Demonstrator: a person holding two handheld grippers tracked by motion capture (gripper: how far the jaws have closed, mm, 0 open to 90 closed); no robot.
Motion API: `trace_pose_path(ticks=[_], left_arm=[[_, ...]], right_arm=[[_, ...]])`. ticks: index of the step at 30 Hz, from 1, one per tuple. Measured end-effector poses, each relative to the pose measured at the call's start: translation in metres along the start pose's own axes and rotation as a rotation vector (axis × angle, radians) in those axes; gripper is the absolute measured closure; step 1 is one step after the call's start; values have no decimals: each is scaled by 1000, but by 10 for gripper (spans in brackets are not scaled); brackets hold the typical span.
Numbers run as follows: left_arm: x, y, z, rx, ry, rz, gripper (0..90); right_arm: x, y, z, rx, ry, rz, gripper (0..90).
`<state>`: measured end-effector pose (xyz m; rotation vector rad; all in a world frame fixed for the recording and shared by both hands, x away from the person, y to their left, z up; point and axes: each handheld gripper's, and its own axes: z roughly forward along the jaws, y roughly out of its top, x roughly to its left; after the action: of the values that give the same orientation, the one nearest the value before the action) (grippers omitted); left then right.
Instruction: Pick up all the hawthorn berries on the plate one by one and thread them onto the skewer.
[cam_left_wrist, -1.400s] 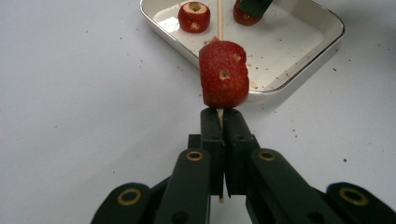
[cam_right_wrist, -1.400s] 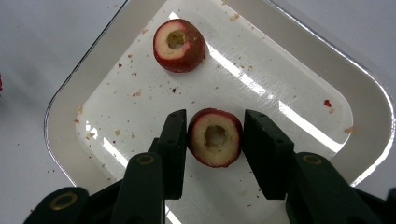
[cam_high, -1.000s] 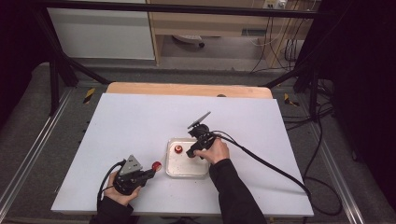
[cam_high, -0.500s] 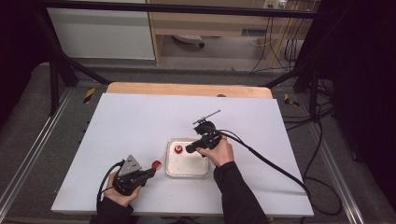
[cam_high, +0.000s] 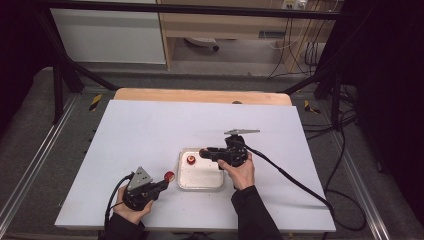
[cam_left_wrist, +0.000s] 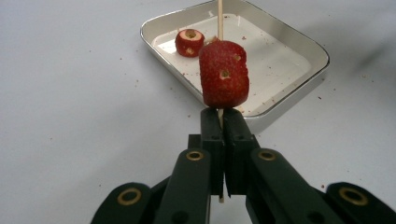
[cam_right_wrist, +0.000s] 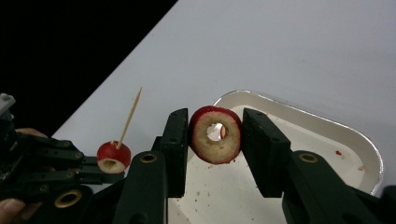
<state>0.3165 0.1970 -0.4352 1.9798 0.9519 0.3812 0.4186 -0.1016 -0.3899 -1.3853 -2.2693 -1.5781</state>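
While the left claw (cam_left_wrist: 223, 122) sits pressed together on a thin wooden skewer (cam_left_wrist: 220, 18), one red fruit piece (cam_left_wrist: 224, 73) is already threaded on that skewer, sitting just above the jaw tips. In the high view the left claw (cam_high: 159, 184) is at the near-left part of the white bench (cam_high: 140, 130), just left of the tray, with the skewered piece (cam_high: 169, 175) showing as a red dot at its tip.

Right claw (cam_right_wrist: 215, 135) pinches a second red fruit piece (cam_right_wrist: 215, 134), a ring with a pale cut face and a hole through the centre. Jaws press on its two sides, hole facing the camera. In the high view the right claw (cam_high: 206, 152) hangs over the tray (cam_high: 184, 186), pointing left towards the other hand.

Tray is white, shallow, rounded corners, metal rim, sits mid-bench. A third fruit piece (cam_left_wrist: 189, 42) lies in its far-left corner as seen from the left claw; same piece (cam_high: 190, 160) in the high view. Red crumbs scattered on the tray floor and on the bench around it.

From the right claw's view, the skewer (cam_right_wrist: 129, 117) sticks up tilted out of the threaded piece (cam_right_wrist: 113, 157), well left of the held ring; the two are apart, not touching.
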Motion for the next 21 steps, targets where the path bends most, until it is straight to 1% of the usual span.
trace_pose_path(ticks=[2, 5, 6, 10, 11, 16, 21], left_arm=[[-1, 0, 1, -2, 0, -5, 880], [-3, 1, 2, -7, 1, -15, 880], [-4, 1, 2, -9, 3, -18, 880], [-7, 2, 4, -19, 7, -37, 880], [-8, 2, 4, -17, 7, -41, 880], [-14, 5, 6, -29, 8, -58, 880], [-19, 8, 8, -34, 10, -70, 880]], right_arm=[[-1, -4, -1, -46, 5, 9, 628], [-2, -10, -2, -104, 25, 29, 628], [-3, -12, -2, -125, 31, 27, 628], [-3, -17, -1, -202, 49, 50, 628], [-3, -18, -1, -221, 50, 48, 628], [-3, -21, -1, -291, 60, 61, 628], [-3, -22, -1, -331, 61, 64, 629]])
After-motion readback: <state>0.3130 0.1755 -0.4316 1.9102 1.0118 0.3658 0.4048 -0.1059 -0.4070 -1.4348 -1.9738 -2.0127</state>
